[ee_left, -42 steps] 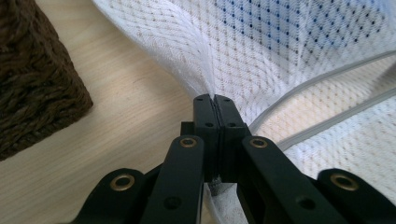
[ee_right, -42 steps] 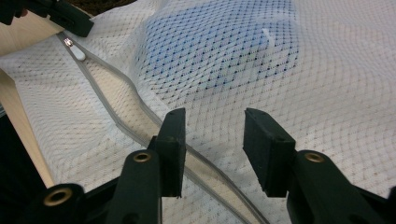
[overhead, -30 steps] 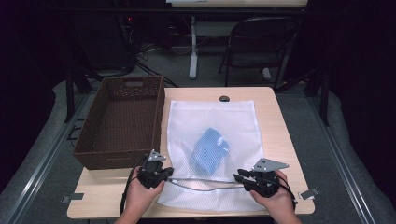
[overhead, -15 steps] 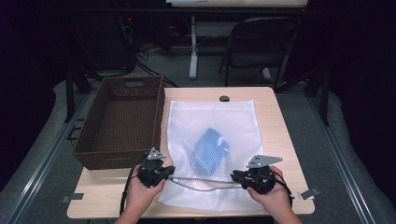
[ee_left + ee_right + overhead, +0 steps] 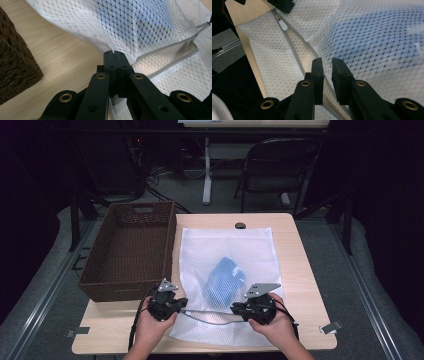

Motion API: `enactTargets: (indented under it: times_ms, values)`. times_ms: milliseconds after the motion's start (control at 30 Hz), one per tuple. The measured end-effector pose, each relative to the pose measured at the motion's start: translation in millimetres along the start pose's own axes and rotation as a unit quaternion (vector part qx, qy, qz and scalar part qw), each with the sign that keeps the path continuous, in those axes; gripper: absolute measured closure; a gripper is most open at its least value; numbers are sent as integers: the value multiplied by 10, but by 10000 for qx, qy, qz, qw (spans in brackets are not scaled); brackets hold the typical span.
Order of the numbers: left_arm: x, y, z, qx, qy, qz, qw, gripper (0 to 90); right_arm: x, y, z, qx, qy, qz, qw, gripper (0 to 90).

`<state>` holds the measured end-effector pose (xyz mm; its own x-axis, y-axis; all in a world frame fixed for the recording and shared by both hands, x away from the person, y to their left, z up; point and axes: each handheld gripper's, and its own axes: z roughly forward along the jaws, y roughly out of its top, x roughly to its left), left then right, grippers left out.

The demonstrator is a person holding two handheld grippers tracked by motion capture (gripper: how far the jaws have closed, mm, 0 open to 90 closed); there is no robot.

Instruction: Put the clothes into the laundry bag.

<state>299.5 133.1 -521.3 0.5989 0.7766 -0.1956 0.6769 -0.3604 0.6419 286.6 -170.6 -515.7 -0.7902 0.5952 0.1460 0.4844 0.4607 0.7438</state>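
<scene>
On the table's near edge, two grippers work a white mesh bag [image 5: 225, 270] lying beside the wicker basket [image 5: 130, 250].

Since a second ago the right gripper [image 5: 240, 309] has slid left along the bag's zipper edge, its jaws closing, though a slim gap remains around the mesh. The left gripper [image 5: 181, 304] is unmoved. Its own view shows jaws pinched tight on the bag's hem; the right gripper view reveals the zipper pull [image 5: 283, 25], while the high view shows the blue item [image 5: 225, 280] inside.
</scene>
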Motion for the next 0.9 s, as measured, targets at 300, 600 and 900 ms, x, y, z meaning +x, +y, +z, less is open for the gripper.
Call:
enactTargets:
  times_ms: [300,600,900]
  values:
    - [6,5,-8,-25,-8,37,10000,899,56,96,142,7,148,-61,9999,797]
    - [-4,14,-6,-84,-29,68,9999,899,112,172,251,-53,216,-128,9997,798]
    - [-16,29,-14,-126,-44,130,9998,899,206,266,407,-44,460,-261,9986,788]
